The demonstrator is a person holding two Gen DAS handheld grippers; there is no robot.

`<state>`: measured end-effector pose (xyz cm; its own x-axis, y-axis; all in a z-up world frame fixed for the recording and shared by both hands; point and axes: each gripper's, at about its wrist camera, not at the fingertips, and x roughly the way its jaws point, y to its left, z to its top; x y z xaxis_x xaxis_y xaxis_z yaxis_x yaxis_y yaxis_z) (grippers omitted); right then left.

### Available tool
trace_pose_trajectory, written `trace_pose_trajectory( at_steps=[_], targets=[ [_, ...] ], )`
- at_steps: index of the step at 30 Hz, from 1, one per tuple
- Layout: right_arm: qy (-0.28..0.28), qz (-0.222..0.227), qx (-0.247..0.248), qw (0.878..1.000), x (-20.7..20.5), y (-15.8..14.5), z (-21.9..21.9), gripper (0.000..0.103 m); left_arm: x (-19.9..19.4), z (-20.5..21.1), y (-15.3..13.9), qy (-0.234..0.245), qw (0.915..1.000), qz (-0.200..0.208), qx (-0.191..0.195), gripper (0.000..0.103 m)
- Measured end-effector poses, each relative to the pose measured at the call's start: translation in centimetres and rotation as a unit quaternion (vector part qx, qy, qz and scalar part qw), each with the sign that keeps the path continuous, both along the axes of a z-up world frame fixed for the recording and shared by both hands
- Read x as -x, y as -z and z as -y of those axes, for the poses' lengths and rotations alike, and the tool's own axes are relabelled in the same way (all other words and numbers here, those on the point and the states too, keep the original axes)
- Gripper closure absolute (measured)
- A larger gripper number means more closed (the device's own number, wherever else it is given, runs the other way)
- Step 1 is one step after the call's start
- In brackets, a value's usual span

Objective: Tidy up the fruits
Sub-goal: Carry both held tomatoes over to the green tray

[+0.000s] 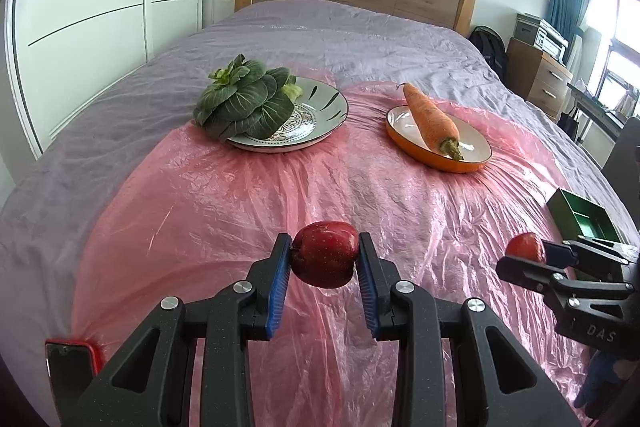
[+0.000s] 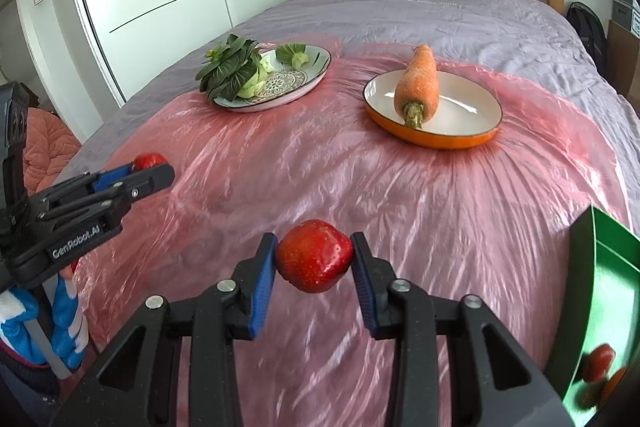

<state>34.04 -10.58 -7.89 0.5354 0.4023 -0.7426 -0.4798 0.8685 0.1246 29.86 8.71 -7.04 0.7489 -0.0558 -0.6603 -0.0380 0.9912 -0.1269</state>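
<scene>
Right wrist view: right gripper jaws clamped on red apple, aloft over pink sheet; green tray low right, nearer this hand. Left gripper likewise clamped on dark apple.

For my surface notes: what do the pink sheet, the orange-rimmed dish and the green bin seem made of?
Pink sheet: thin glossy plastic film; crinkles, glare streaks.
Orange-rimmed dish: probably enamelled or glazed ware; smooth shiny white inside.
Green bin: looks like glossy metal or hard plastic; mirrors fruit.
</scene>
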Motion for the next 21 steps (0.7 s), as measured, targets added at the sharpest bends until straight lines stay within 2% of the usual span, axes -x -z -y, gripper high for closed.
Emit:
trace_pose_trajectory(
  at_steps=[11,21],
  targets=[
    [-0.001,-0.010,0.008,1.000,3.2,-0.4,1.1,0.041,2.1,0.5,-1.1,-0.006,1.0000,0.002,0.002,0.075],
    [-0.005,-0.020,0.010,1.000,5.1,-0.4,1.2,0.041,4.1,0.7,-0.6,-0.014,0.9997,-0.015,0.009,0.075]
  ],
)
